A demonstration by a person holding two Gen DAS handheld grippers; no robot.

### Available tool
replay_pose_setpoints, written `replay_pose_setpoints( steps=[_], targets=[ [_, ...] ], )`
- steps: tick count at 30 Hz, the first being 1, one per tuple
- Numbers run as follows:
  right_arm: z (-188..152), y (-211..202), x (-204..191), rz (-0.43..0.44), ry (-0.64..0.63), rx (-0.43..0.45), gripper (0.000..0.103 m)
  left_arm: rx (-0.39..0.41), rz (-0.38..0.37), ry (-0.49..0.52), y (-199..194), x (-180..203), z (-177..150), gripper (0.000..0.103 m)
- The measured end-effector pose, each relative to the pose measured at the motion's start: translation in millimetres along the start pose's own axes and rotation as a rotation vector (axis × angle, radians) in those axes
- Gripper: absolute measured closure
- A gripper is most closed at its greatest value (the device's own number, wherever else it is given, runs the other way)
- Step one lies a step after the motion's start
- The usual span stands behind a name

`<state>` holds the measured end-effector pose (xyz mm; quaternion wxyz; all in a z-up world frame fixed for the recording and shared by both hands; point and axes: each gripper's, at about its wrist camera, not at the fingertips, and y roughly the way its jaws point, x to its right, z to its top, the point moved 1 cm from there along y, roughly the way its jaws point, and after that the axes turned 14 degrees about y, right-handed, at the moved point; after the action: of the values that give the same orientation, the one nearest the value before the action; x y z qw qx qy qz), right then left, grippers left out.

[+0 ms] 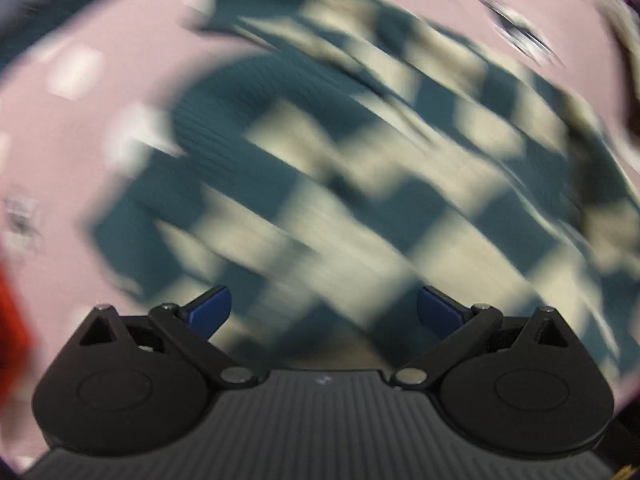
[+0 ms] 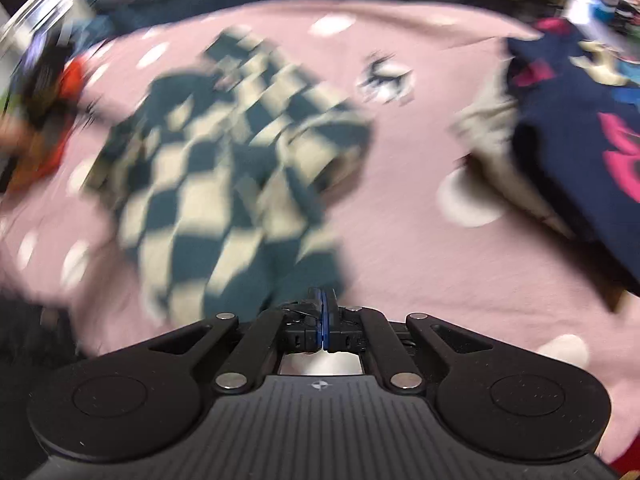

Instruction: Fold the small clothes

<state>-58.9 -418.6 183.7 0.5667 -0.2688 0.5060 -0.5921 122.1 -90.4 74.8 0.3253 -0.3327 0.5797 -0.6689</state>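
A teal and cream checkered garment (image 2: 224,160) lies rumpled on a pink bedsheet (image 2: 400,240) with white dots. In the right wrist view my right gripper (image 2: 322,312) is shut, its blue pads pressed flat together with no cloth showing between them. It sits at the garment's near edge. The left wrist view is heavily blurred. There my left gripper (image 1: 324,308) points down over the same checkered garment (image 1: 360,168), open, its blue fingertips (image 1: 212,308) wide apart with nothing between them.
A navy garment with a pink print (image 2: 580,140) lies at the right on a beige piece (image 2: 492,132). A blurred black and orange shape (image 2: 52,88) sits at the left edge. Something red (image 1: 12,312) shows at the left of the left wrist view.
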Motion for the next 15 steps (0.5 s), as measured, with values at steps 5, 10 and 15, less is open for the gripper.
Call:
replay_pose_setpoints(
  steps=[5,10,15],
  targets=[
    [4,24,15,0.063,0.253,-0.008,0.009,-0.034,-0.029,0.244,11,77,-29,0.002],
    [0,72,23,0.057,0.336,-0.028,0.001,-0.001,0.033,0.293,-6,85,-34,0.001],
    [-2,100,38,0.116,0.511,-0.092,0.002,0.131,-0.003,0.211,-44,61,4,0.001]
  ],
)
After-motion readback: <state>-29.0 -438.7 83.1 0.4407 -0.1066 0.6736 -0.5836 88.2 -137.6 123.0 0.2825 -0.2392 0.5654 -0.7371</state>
